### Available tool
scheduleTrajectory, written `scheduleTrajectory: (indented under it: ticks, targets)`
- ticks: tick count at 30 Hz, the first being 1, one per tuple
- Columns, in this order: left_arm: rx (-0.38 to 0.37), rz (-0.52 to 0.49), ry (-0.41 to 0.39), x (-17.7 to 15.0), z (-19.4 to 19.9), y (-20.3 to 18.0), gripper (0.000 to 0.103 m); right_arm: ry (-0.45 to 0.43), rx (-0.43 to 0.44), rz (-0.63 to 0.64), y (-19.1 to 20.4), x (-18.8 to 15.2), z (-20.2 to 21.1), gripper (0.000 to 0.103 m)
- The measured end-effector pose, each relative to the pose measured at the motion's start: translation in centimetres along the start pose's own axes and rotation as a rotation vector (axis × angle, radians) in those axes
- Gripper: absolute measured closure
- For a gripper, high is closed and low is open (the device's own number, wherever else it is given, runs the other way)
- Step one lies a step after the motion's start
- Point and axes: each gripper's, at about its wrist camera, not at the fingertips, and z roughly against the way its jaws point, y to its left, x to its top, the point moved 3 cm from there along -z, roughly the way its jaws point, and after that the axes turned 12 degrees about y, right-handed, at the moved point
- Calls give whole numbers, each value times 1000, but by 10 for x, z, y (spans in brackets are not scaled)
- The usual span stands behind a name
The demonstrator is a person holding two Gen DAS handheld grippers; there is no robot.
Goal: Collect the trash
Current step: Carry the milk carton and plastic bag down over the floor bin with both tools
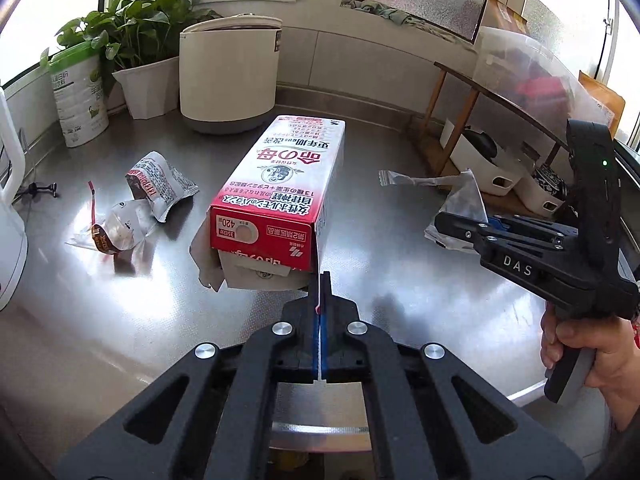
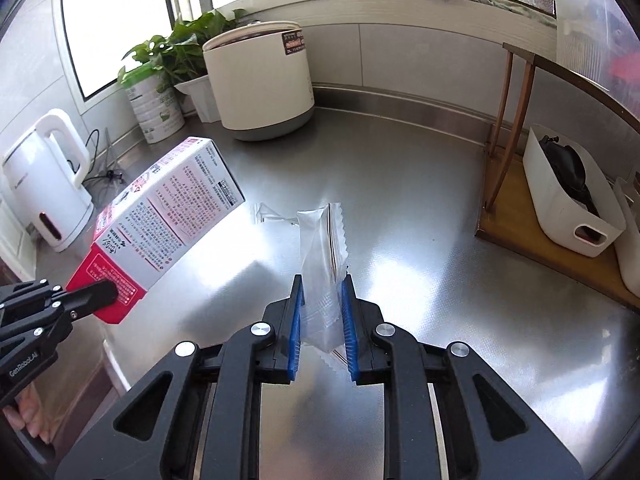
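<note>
Left wrist view. The left gripper (image 1: 320, 280), at lower centre, has its jaws pressed together on a thin flap at the near end of the red-and-white medicine box (image 1: 280, 196), which fills the middle of the frame, its near end open. Left of the box, two crumpled foil wrappers (image 1: 136, 208) lie on the stainless-steel counter (image 1: 380, 248). At the right edge a hand (image 1: 580, 352) holds the right gripper (image 1: 452, 220), whose tips meet a clear plastic wrapper (image 1: 464, 196) at centre right. Across the top of the frame stand a green-lidded tin (image 1: 80, 100), a potted plant (image 1: 136, 44) and a white bin (image 1: 230, 76); a wooden shelf (image 1: 480, 92) occupies the upper right.

Right wrist view. The right gripper (image 2: 322, 316), at lower centre, pinches the clear plastic wrapper (image 2: 322, 256) between its blue pads (image 2: 295, 328); the wrapper stands upright above the counter (image 2: 440, 220). At lower left, the left gripper (image 2: 104, 292) holds the medicine box (image 2: 168, 216) by its red end, with the box tilted up toward the upper left. A white kettle (image 2: 48, 184) sits at far left, the tin (image 2: 156, 108), plant (image 2: 180, 48) and bin (image 2: 260, 84) at upper centre, and a white basket (image 2: 560, 200) on the wooden shelf (image 2: 540, 240) at right.
</note>
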Motion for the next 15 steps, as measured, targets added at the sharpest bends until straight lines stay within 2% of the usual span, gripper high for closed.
scheduleTrajectory:
  ticks: [7, 15]
  targets:
    - [50, 57, -17, -61, 54, -12, 103, 7, 87, 67, 42, -47, 40, 84]
    - [86, 118, 10, -154, 99, -17, 103, 61, 189, 122, 77, -116, 68, 84]
